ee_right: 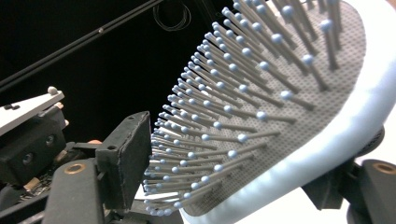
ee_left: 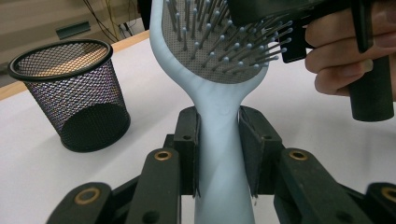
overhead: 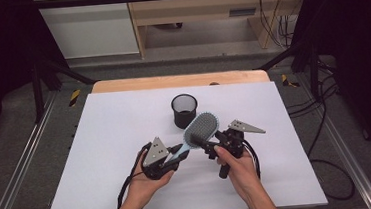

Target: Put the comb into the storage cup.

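Note:
A pale blue hairbrush (overhead: pixel 200 128) with a grey bristle pad is held above the white table (overhead: pixel 115 125), head pointing away from me. My left gripper (overhead: pixel 177 153) is shut on its handle (ee_left: pixel 219 140), both pads flat against the sides. My right gripper (overhead: pixel 207 144) comes in from the right at the lower part of the head. In the right gripper view the head (ee_right: pixel 289 116) lies between the jaws of that gripper (ee_right: pixel 233 158). One pad (ee_right: pixel 126 158) stands at the bristle tips, and the other jaw sits behind the brush's back. I see no firm press.
A black wire-mesh cup (overhead: pixel 184 111) stands upright and empty just behind the brush, to the left in the left gripper view (ee_left: pixel 70 93). The person's hands enter from the near edge. Black cables trail from both grippers.

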`<state>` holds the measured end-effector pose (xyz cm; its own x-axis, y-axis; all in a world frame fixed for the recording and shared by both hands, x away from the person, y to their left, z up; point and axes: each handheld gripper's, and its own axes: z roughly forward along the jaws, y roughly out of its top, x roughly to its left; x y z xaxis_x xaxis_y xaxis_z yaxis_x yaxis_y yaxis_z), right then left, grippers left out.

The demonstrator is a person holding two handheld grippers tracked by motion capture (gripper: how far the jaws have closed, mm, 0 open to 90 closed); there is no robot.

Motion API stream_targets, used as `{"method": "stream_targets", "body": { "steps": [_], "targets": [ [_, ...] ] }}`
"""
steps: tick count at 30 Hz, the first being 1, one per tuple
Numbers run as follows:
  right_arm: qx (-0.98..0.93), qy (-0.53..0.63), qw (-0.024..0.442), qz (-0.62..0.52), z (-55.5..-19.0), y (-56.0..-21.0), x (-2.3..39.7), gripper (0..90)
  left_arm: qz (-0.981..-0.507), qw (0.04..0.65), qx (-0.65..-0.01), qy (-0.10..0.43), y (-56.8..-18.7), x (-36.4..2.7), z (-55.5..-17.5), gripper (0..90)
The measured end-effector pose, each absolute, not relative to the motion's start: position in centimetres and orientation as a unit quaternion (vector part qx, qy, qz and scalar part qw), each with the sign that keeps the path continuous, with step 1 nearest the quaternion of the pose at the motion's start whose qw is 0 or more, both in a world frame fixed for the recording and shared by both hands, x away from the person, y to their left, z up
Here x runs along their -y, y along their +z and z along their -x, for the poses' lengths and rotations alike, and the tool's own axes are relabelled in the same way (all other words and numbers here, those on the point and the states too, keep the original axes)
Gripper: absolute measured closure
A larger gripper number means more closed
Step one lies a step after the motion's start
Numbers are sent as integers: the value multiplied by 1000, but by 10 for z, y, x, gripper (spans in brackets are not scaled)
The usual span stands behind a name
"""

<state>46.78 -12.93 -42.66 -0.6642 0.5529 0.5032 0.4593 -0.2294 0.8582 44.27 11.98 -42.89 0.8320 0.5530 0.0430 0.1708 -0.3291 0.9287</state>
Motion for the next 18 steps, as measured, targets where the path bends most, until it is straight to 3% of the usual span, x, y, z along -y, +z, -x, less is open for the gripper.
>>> {"method": "stream_targets", "body": {
  "steps": [18],
  "targets": [
    [-607,692,19,-390,-465,-424,127,490,-800,526,-226,179,-433,-125,-450,697]
  ]
}}
